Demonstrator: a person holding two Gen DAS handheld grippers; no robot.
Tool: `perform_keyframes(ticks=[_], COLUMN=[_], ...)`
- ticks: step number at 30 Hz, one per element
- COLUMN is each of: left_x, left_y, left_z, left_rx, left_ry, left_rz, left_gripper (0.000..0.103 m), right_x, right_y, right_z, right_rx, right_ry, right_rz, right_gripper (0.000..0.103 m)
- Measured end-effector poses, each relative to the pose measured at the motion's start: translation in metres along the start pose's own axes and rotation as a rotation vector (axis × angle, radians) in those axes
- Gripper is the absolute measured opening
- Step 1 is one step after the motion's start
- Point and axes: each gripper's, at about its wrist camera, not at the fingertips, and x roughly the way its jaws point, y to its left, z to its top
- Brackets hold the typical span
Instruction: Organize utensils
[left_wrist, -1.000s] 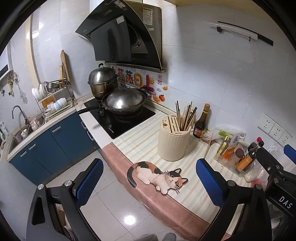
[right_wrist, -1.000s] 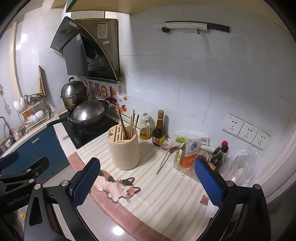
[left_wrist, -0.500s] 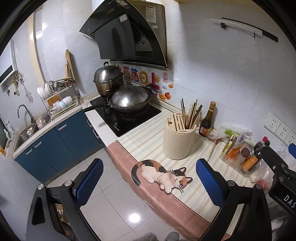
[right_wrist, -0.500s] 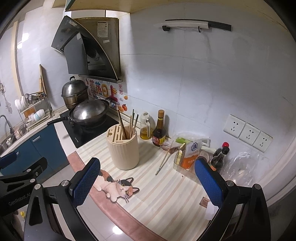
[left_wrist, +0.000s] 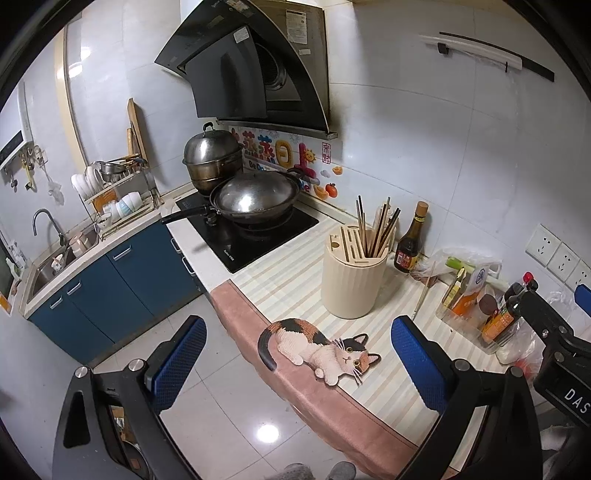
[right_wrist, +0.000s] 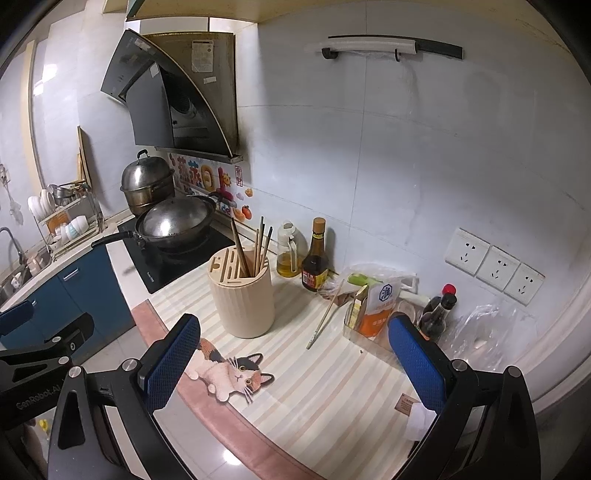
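fingers wide apart on both grippers, left gripper (left_wrist: 299, 365) and right gripper (right_wrist: 291, 365), holding nothing, raised above counter edge. loose chopstick (right_wrist: 325, 315) flat on striped mat (right_wrist: 332, 391), between utensil holder (right_wrist: 242, 295) and condiment tray (right_wrist: 369, 334). versus 1.0 s ago: closer to counter, holder larger in view.

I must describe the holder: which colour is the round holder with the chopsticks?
The holder is cream, with fine upright ribs; the right wrist view shows it best.
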Motion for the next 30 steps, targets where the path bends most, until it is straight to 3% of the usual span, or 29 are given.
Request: perform_keyframes(ticks=[30], left_x=[0.006], left_y=[-0.016], left_z=[0.011], left_rx=[0.007], left_ry=[-0.005], left_rz=[-0.011], left_gripper=[0.102], right_x=[0.011], right_y=[-0.003], right_z=[0.0], right_rx=[-0.008], right_ry=[0.011], right_rz=[0.008], right_gripper=[0.103])
